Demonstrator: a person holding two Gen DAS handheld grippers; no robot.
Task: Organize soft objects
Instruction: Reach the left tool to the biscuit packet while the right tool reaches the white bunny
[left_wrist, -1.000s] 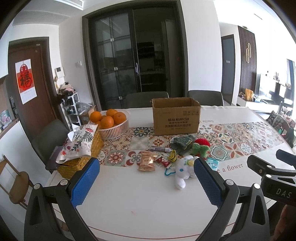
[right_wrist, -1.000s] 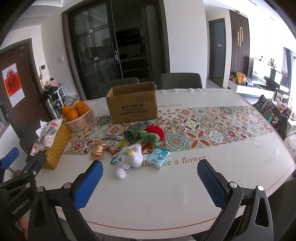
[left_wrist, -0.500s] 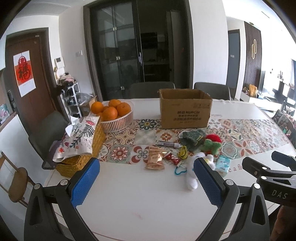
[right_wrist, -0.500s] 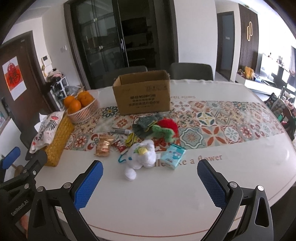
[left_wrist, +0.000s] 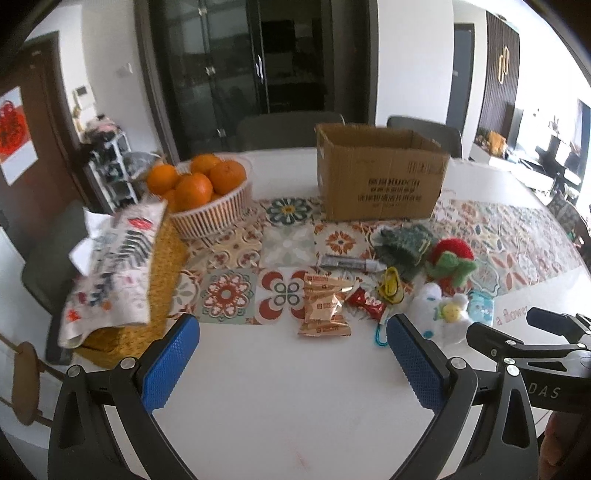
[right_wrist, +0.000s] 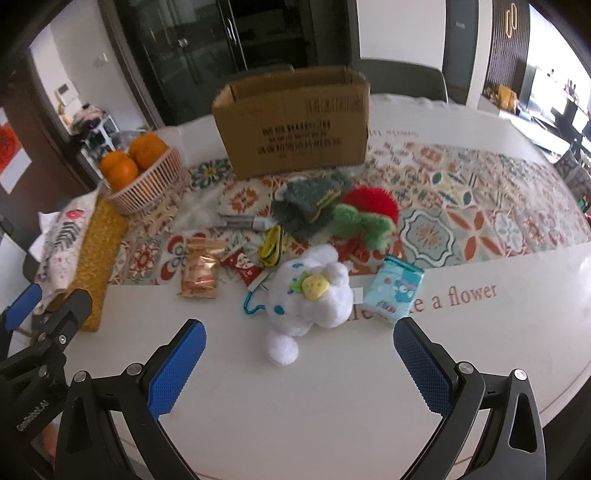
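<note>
Both grippers hang above the near edge of the white table (right_wrist: 332, 406) with jaws spread wide and nothing between the blue pads. The right gripper (right_wrist: 299, 365) faces the white plush toy (right_wrist: 314, 291), which lies on bare tabletop in front of the cardboard box (right_wrist: 295, 122) — well apart from it, at the near edge of the patterned runner (right_wrist: 461, 206). The left gripper (left_wrist: 291, 354) points at the gold snack packet (left_wrist: 325, 306), which sits in front of the box and to the left of the plush.

Between the plush and the box lie the other soft things: a dark green fuzzy piece (right_wrist: 310, 203) nearest the box, and beside it on the right a red and green plush (right_wrist: 365, 218). A light blue tissue pack (right_wrist: 395, 291) rests just right of the white plush, touching or nearly touching it. A red wrapper (right_wrist: 242, 266), a yellow item (right_wrist: 271, 245) and a marker pen (right_wrist: 240, 222) sit to the left of the soft pile. Left of the box stands a basket of oranges (right_wrist: 144, 177), and farther left a woven yellow basket (left_wrist: 162, 280) under a printed bag (left_wrist: 110, 273). The box stands open at the top — its inside cannot be seen.
</note>
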